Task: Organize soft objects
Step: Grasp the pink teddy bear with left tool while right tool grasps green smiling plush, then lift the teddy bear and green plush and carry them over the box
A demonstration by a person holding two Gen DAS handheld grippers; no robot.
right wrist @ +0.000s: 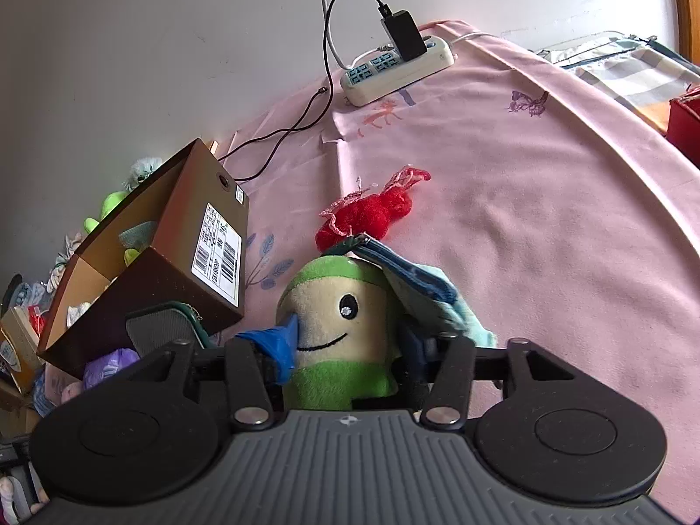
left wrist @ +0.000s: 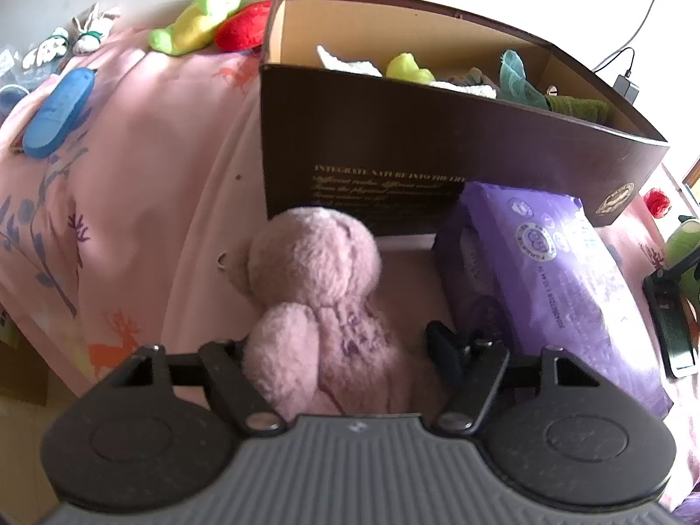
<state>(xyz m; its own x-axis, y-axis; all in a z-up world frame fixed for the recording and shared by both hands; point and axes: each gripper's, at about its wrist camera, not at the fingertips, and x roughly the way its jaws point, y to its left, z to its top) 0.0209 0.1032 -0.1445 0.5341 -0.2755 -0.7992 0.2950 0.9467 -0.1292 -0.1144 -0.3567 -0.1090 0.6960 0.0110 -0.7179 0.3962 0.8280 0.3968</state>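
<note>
In the left wrist view my left gripper is shut on a pink plush bear, held just in front of the dark brown cardboard box. The box holds several soft items, among them a yellow-green toy and a teal cloth. In the right wrist view my right gripper is shut on a green and cream plush doll with a smiling face, above the pink bed sheet. A blue cloth drapes over the doll's right side. The box shows at the left.
A purple tissue pack lies right of the bear. A yellow-green plush, red plush and blue slipper lie at the far left. A red mesh ball lies beyond the doll. A power strip with charger sits by the wall.
</note>
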